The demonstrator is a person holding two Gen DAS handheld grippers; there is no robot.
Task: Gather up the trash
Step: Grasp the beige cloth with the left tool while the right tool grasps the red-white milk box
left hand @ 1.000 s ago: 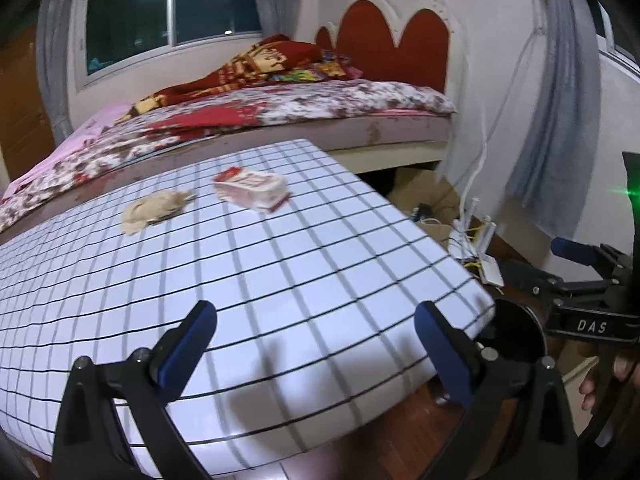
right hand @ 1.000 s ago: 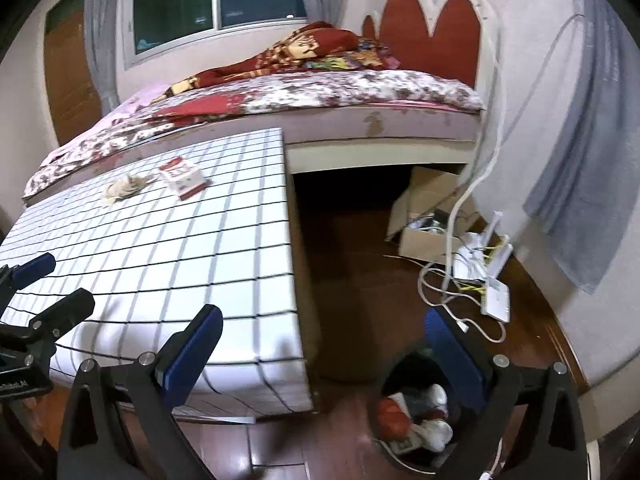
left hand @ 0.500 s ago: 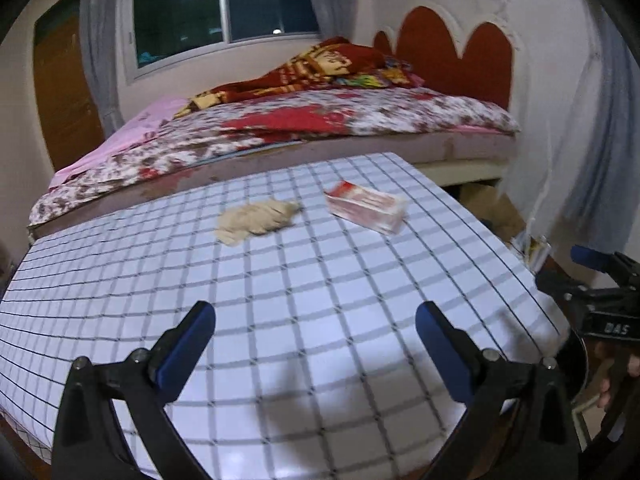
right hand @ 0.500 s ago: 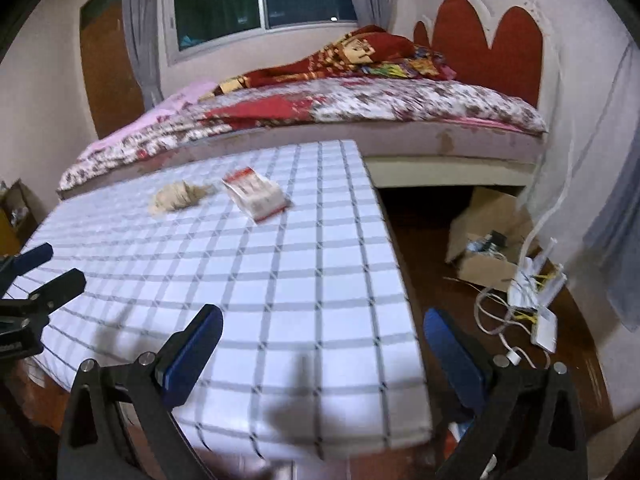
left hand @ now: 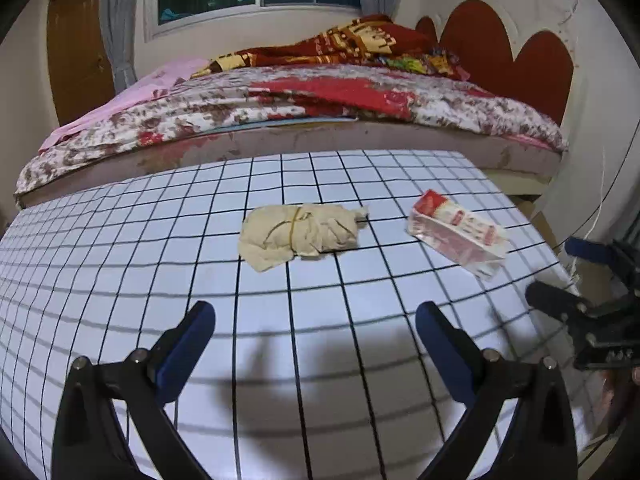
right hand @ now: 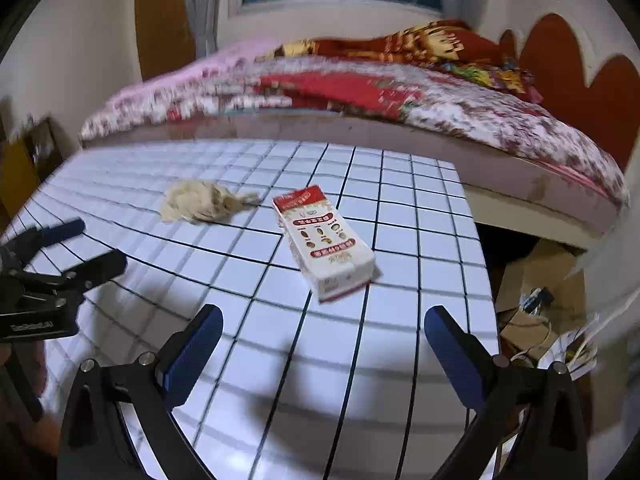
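**2 pieces of trash wait on checked table as grippers line up**

A red-and-white carton (right hand: 326,240) lies flat on the grid-patterned table (right hand: 400,360), its long axis running from far-left to near-right in the right wrist view, slanted across the gap between the fingers. Just beside it to the left, and apart from it, sits a crumpled beige wrapper (left hand: 300,232) bound with a rubber band, its long axis lying crosswise to the left gripper (left hand: 316,332). That gripper hovers above the table with its jaws spread wide and empty, the wrapper straight ahead and centred between them. The right gripper (right hand: 324,334) is likewise spread wide and holds nothing, with the carton ahead and nearly centred. Each tool appears nearer its own item, so a straight push forward looks likely for both; the carton's slant may call for a wrist turn. A bed (left hand: 320,120) stands behind the table.
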